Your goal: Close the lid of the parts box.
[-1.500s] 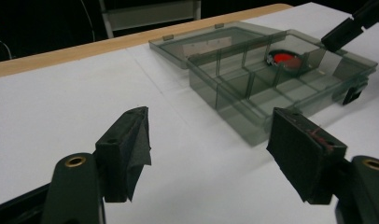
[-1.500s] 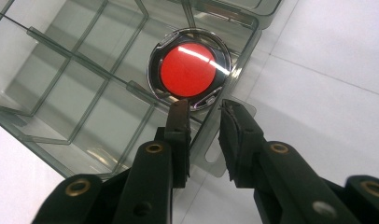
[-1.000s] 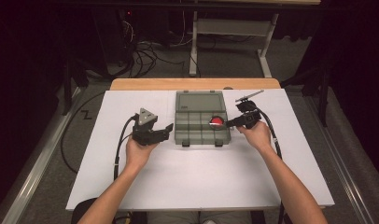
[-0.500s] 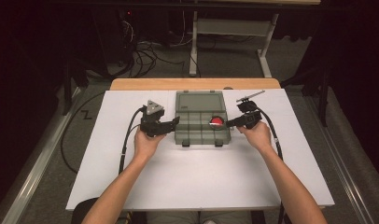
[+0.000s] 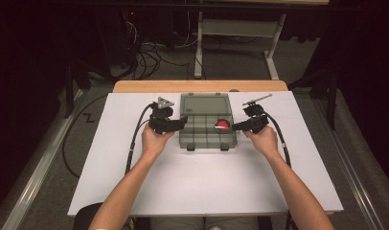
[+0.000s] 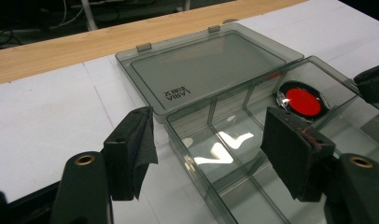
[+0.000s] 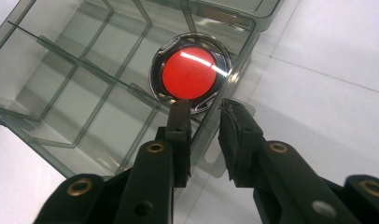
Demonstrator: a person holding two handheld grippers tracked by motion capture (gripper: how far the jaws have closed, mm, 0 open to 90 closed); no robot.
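The white sheet [image 5: 197, 182] lies under both sets of jaws, those of my left gripper [image 5: 183, 122] and right gripper [image 5: 233, 127]. Past the jaw tips I see the wooden table edge [image 5: 135, 86]. A small grey metal tool [image 5: 257, 99] lies just beyond the right jaws. Farther off, cables [image 5: 149, 55] and a white frame [image 5: 231, 28] are on the floor.
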